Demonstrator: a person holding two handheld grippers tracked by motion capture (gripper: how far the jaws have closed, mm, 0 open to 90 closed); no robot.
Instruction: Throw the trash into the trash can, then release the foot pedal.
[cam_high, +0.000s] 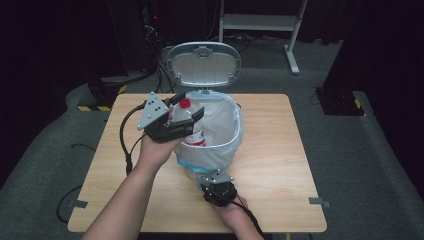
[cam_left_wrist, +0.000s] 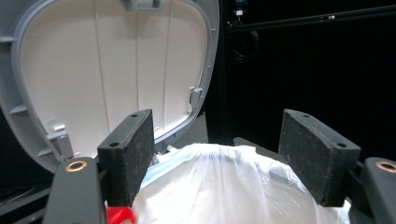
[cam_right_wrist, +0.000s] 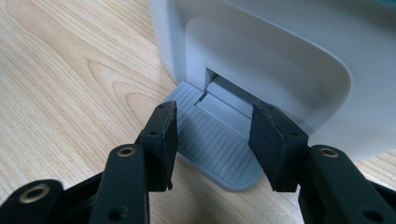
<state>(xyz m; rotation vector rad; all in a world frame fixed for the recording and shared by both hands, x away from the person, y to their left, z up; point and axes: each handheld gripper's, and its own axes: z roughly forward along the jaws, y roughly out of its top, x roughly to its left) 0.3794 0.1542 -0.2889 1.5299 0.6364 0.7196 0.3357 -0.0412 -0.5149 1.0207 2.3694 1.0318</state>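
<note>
A clear plastic bottle (cam_high: 189, 120) with a red cap sits between the jaws of the left gripper (cam_high: 186, 114), held over the near-left rim of a small white bin (cam_high: 227, 145) lined with a plastic bag (cam_left_wrist: 219, 186). The bin stands in the middle of the wooden table (cam_high: 280, 150), its grey lid (cam_high: 202, 64) raised upright behind it. The right gripper (cam_right_wrist: 212, 140) rests on the bin's grey pedal (cam_right_wrist: 210, 144) at the front, jaws moderately apart on either side of it, gripping nothing.
</note>
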